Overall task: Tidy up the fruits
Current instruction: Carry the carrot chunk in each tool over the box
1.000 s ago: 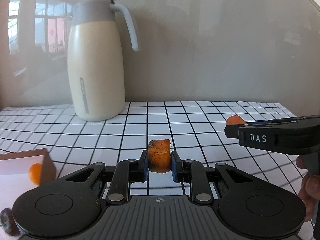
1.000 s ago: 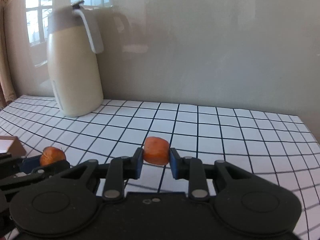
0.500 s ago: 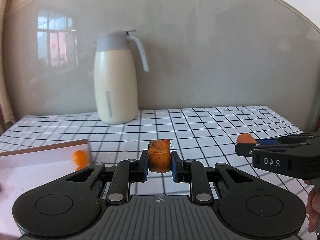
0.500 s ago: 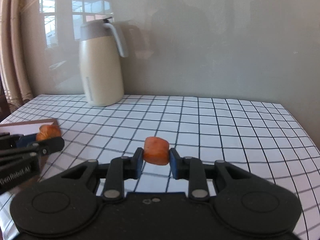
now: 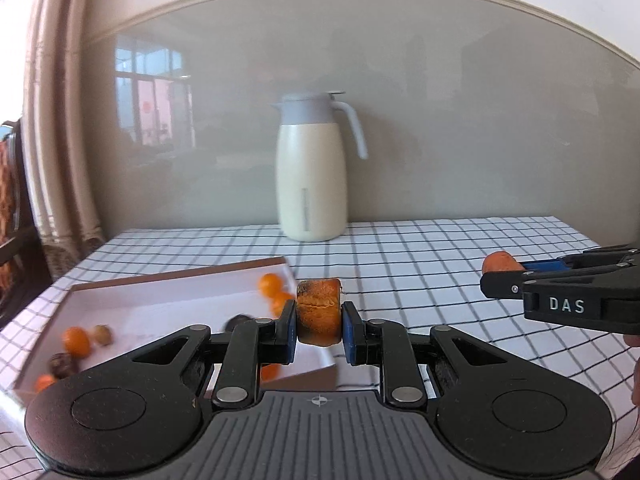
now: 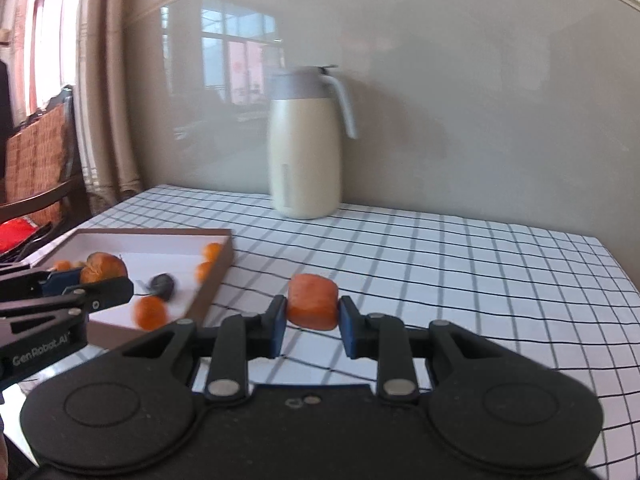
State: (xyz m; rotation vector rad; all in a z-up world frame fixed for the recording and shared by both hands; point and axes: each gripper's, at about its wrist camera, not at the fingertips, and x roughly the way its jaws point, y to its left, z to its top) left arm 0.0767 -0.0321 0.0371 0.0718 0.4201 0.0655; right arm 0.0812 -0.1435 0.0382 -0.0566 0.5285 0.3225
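My left gripper (image 5: 319,330) is shut on an orange fruit piece with a dark bruised edge (image 5: 319,312), held above the near right corner of a shallow brown box (image 5: 160,280). My right gripper (image 6: 312,322) is shut on a smoother orange fruit piece (image 6: 313,300) over the checked cloth, right of the box (image 6: 216,272). Each gripper shows in the other's view, the right gripper (image 5: 500,270) with its fruit (image 5: 498,262) and the left gripper (image 6: 100,274) with its own (image 6: 103,267). The box holds several small orange fruits (image 5: 76,340) and some dark ones (image 6: 162,284).
A cream thermos jug with a grey lid (image 5: 312,168) stands at the back of the table against the glossy grey wall. The checked tablecloth (image 6: 440,264) covers the table. Curtains and a chair (image 6: 40,156) stand beyond the table's left edge.
Both grippers have drawn back from the jug and risen a little, each keeping its fruit. The jug looks much smaller, and the box with its fruits has come into view at the left.
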